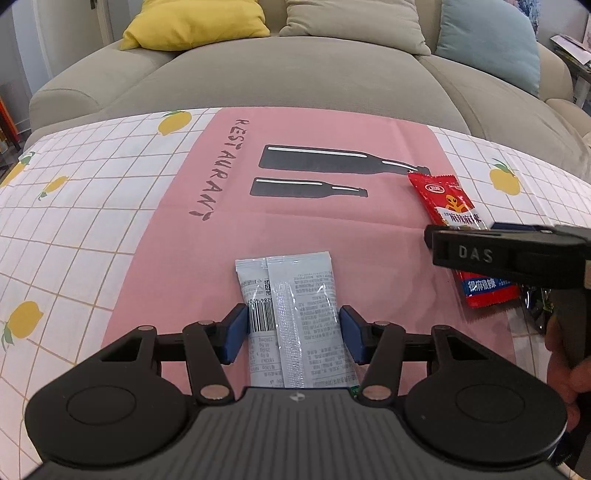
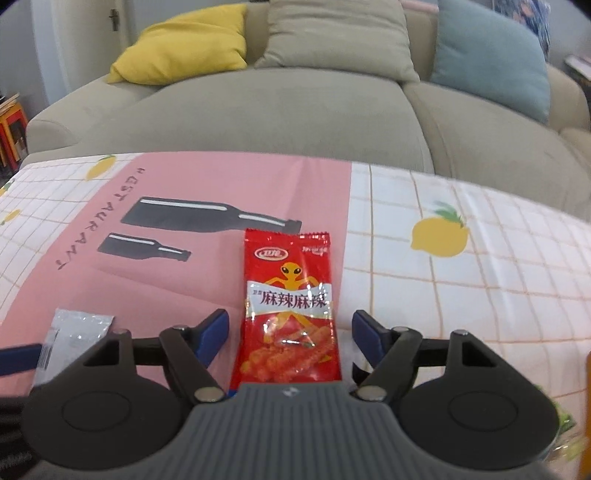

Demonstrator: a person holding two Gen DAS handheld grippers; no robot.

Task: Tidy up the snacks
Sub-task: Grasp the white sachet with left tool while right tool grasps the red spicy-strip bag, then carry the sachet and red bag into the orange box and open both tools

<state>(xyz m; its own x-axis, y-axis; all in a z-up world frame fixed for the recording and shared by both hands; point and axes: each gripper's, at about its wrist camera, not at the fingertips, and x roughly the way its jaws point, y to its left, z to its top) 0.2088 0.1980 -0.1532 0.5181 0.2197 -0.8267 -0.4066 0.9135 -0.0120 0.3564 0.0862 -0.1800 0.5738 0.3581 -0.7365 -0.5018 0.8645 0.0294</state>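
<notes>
A silver-grey snack packet (image 1: pixel 293 317) lies back side up on the pink cloth (image 1: pixel 295 221). My left gripper (image 1: pixel 291 332) is open, with a blue pad on either side of the packet, close to its edges. A red spicy snack packet (image 2: pixel 291 314) lies flat near the pink cloth's right edge. My right gripper (image 2: pixel 290 338) is open and straddles it with gaps on both sides. The red packet (image 1: pixel 448 201) and the right gripper also show in the left wrist view, and the silver packet (image 2: pixel 72 336) shows at the left of the right wrist view.
The table carries a white checked lemon-print cloth (image 1: pixel 74 221) under the pink mat. A beige sofa (image 1: pixel 295 74) stands just behind, with yellow (image 1: pixel 195 22), beige (image 1: pixel 354 18) and blue (image 1: pixel 487 40) cushions. Something green shows at the lower right (image 2: pixel 565 424).
</notes>
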